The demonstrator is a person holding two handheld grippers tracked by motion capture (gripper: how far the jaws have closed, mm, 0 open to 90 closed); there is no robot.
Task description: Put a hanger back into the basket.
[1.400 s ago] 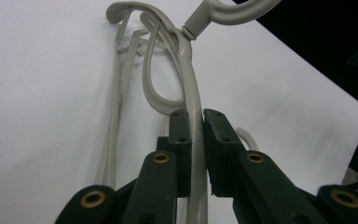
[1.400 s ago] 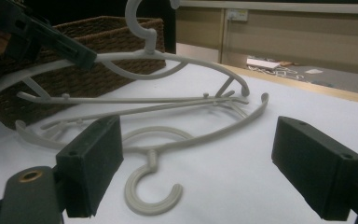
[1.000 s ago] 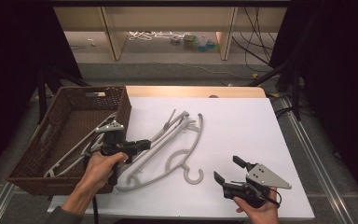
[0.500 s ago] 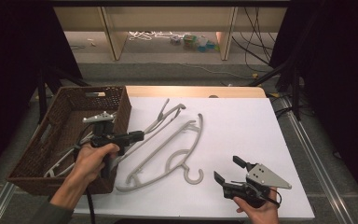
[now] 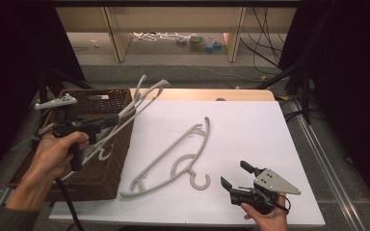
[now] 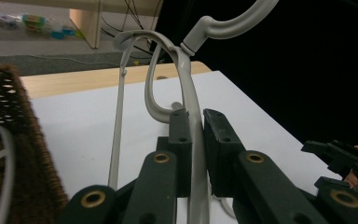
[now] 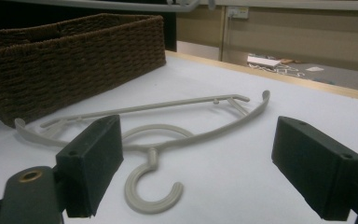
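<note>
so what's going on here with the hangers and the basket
A person is working with a gripper in each hand. The left gripper is shut on a grey hanger, lifted over the wicker basket at the left of the table. A second hanger lies flat on the white sheet. The right gripper is open, low near that hanger's hook, holding nothing.

Both hangers are one plain pale grey — the one lying on the table (image 5: 173, 156) and the one lifted over the basket (image 5: 134, 108) alike. The basket (image 5: 103, 168) at the table's left edge is dark brown in a tight woven pattern, and the table's sheet (image 5: 250, 125) is flat white with a light wood strip (image 5: 241, 94) along its far edge. Each gripper is black — the left gripper (image 6: 193, 154), the right gripper (image 7: 193, 163) — with brass-coloured rivets (image 6: 161, 158).
</note>
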